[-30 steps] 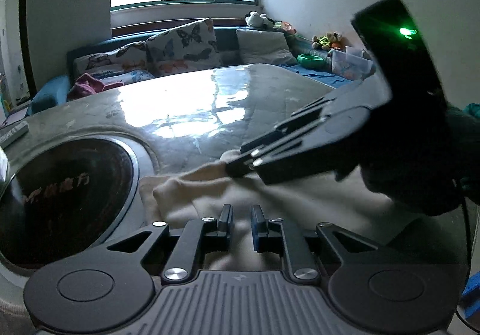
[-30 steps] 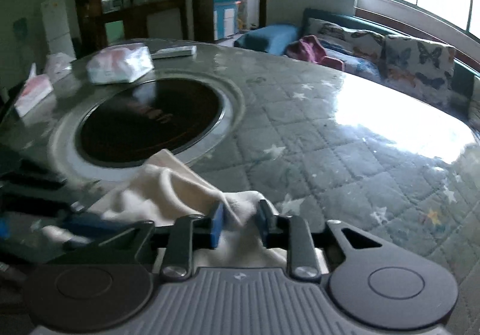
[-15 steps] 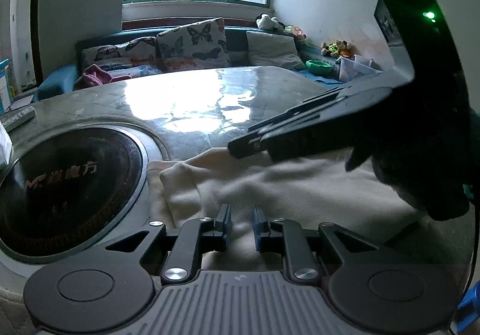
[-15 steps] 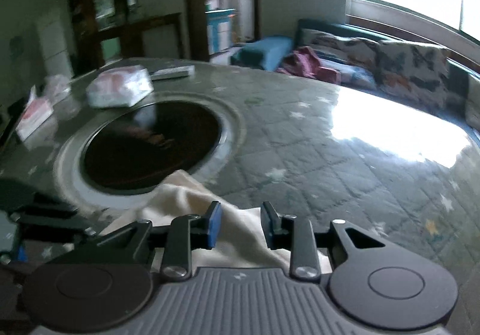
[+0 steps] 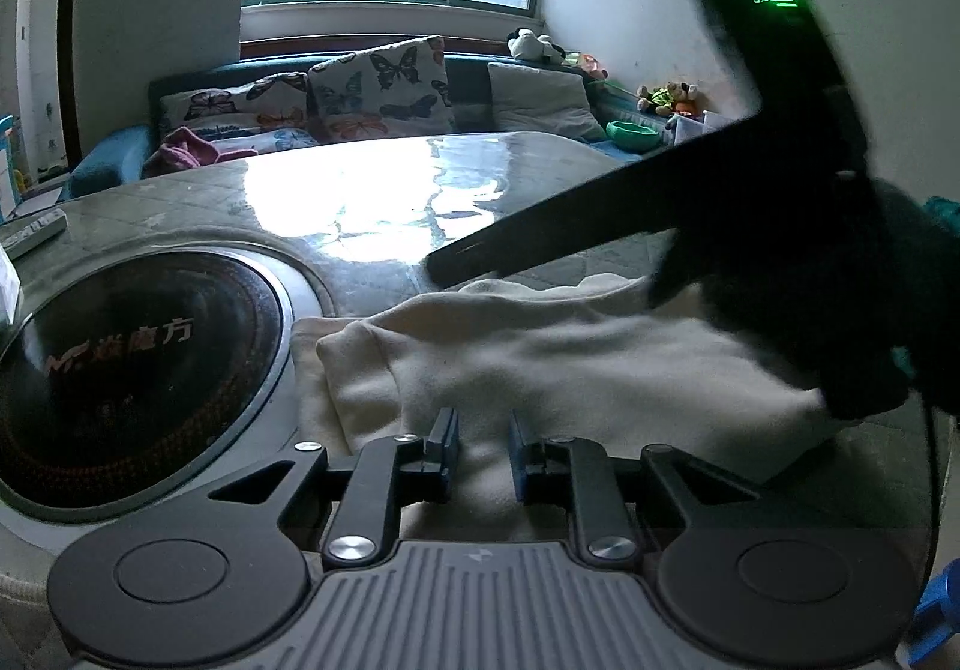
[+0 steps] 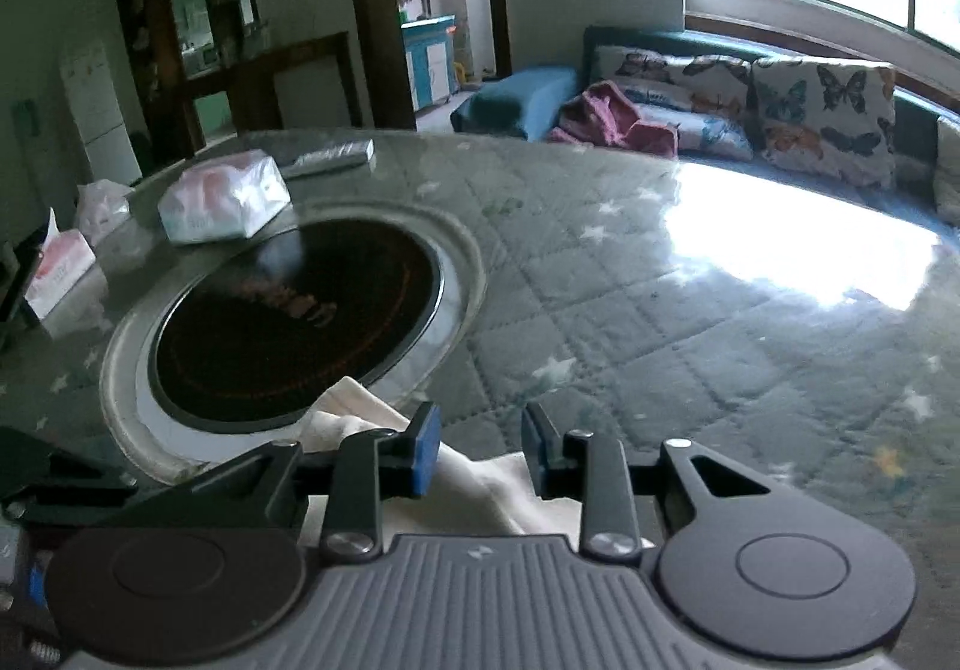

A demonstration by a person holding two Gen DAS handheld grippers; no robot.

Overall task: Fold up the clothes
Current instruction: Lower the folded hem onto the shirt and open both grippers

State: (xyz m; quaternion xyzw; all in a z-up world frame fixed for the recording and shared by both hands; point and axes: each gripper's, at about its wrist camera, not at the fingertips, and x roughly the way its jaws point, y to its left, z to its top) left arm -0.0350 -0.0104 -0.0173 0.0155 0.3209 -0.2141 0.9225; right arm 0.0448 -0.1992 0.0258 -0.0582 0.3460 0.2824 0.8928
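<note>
A cream garment [image 5: 570,358] lies rumpled on the glass-topped table [image 5: 372,202], with a folded edge toward the round hob. My left gripper [image 5: 483,451] hovers low over its near part. Its jaws are opening, and cloth shows flat in the gap without being pinched. The right gripper [image 5: 444,265] reaches in from the right as a dark blurred shape above the garment's far edge. In the right wrist view my right gripper [image 6: 480,451] stands open, with a corner of the garment [image 6: 474,484] lying under and behind the pads.
A black round hob [image 6: 294,322] sits inset in the table, left of the garment. Beyond it lie a tissue pack [image 6: 222,196], a remote [image 6: 330,156] and a tissue box [image 6: 57,268]. A sofa with butterfly cushions [image 6: 816,117] runs behind the table.
The right gripper let go of the ridge of cloth it pinched and its jaws widened; the cloth has settled flatter. The left jaws spread slightly. The right gripper sits higher over the garment.
</note>
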